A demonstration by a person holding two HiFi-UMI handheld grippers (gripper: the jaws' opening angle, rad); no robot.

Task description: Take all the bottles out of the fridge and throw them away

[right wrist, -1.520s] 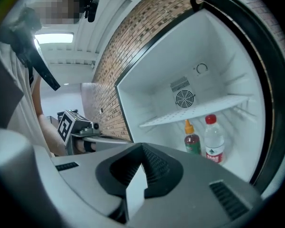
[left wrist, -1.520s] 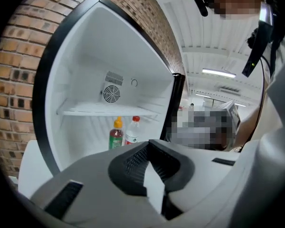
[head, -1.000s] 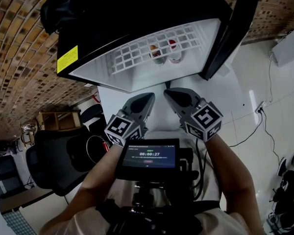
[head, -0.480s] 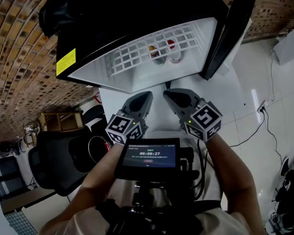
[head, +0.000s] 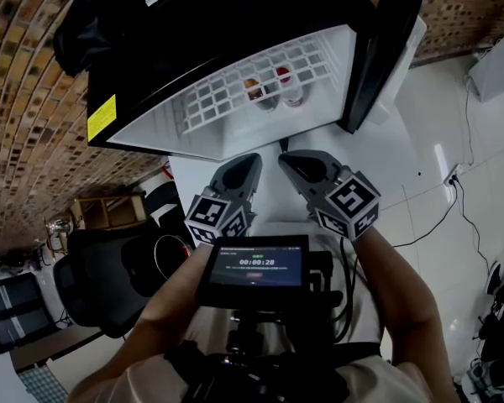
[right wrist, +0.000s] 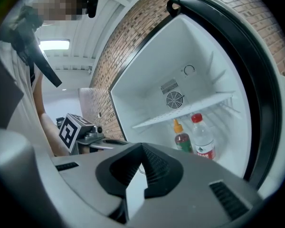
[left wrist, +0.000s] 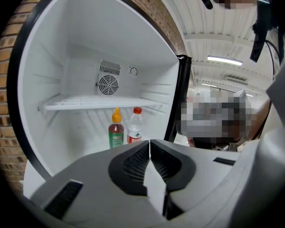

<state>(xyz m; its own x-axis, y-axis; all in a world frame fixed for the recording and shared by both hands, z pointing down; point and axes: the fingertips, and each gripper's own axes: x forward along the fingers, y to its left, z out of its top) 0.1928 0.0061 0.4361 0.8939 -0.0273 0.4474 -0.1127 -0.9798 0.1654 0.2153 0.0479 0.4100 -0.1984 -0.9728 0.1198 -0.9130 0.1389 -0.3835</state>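
Observation:
The black fridge point(head: 227, 133) stands open, its door point(head: 378, 49) swung to the right. Two bottles stand side by side under its wire shelf point(left wrist: 99, 101). One holds reddish sauce and has an orange cap point(left wrist: 116, 129) point(right wrist: 182, 137) point(head: 252, 89). The other is clear with a red cap point(left wrist: 135, 127) point(right wrist: 203, 139) point(head: 286, 82). Both grippers hover in front of the fridge, well short of the bottles. My left gripper point(head: 254, 161) point(left wrist: 149, 144) is opening, with a thin slit between its pads and nothing in it. My right gripper point(head: 284, 159) point(right wrist: 141, 148) is shut and empty.
A black office chair point(head: 101, 284) and a wooden crate point(head: 109, 211) sit at the left, by the brick wall. White tiled floor with cables point(head: 454, 191) lies to the right. A small screen point(head: 254, 269) hangs at my chest. The left gripper's marker cube point(right wrist: 70, 128) shows in the right gripper view.
The fridge has slid slightly left and up in the head view as the head moved. Both grippers stay almost where they were.

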